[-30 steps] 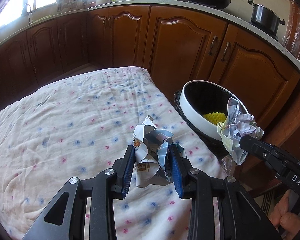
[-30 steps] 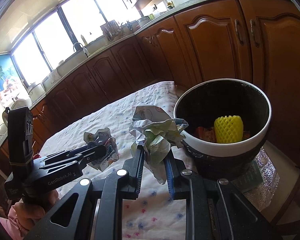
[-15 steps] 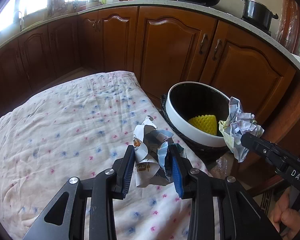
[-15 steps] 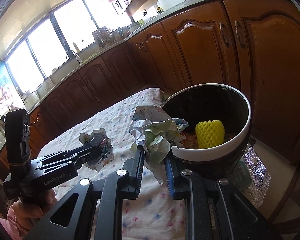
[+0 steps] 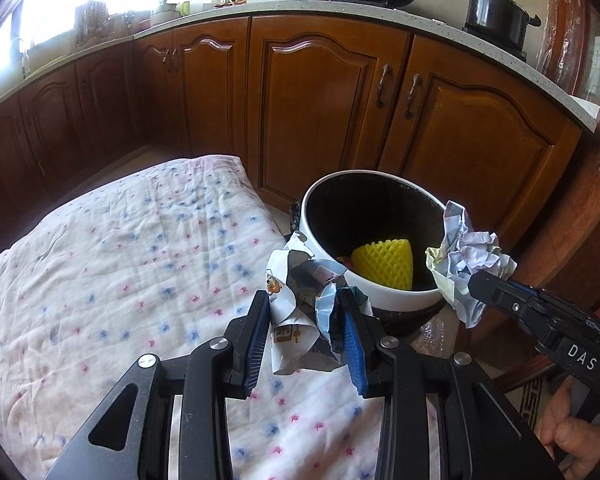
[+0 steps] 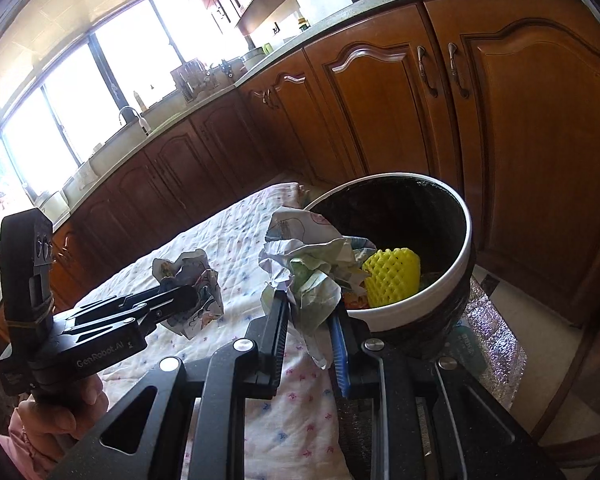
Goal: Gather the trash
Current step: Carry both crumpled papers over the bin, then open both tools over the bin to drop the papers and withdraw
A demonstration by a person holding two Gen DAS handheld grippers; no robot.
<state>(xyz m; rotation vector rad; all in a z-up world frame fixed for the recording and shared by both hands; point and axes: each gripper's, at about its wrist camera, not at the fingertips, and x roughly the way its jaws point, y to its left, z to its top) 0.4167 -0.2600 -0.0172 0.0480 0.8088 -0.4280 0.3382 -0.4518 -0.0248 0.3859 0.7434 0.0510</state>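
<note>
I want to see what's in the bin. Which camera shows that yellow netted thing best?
The left wrist view: the yellow foam net sits unblocked inside the bin. In the right wrist view the net is partly hidden behind the crumpled paper held in the right gripper.

Support surface = floral quilt (image 5: 120, 272) w/ pink+blue specks, wrinkled, spreads below and left of the left jaws, under the right jaws too. Trash bin (image 6: 440, 292) sits at its edge, ahead-right of both jaw pairs; base hidden.
</note>
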